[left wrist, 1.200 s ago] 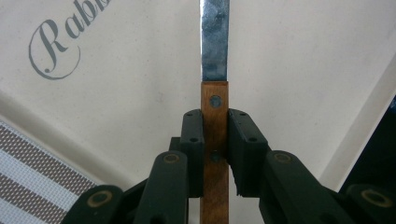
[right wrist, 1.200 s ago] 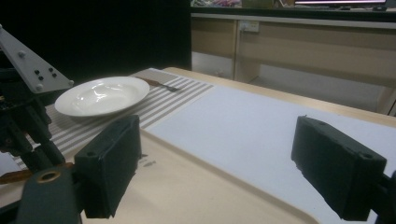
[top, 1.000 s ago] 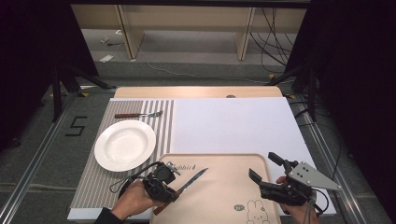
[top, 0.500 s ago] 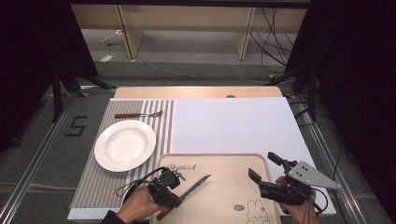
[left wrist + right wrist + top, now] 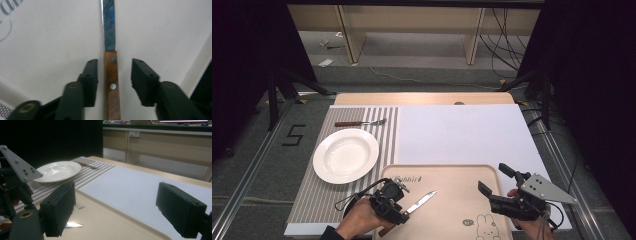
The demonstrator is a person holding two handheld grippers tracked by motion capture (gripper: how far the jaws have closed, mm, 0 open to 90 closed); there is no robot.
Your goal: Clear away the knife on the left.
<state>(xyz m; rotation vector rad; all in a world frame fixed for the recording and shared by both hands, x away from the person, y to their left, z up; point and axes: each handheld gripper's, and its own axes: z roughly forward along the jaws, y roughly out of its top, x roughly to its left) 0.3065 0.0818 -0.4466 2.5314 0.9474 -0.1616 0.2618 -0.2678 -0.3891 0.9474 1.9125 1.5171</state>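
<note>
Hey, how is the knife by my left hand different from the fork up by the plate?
The knife lies on the beige tray, while the fork lies on the striped mat beyond the white plate. The knife sits between the left tongs' jaws, which have just been opening and stand clear of its handle; the fork lies far from both tongs. The knife lies slanted, the fork nearly crosswise. Both have brown handles.

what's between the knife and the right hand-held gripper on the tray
Bare tray, as the high view shows. The knife lies at its left and the right hand-held gripper hangs open at its right.
</note>
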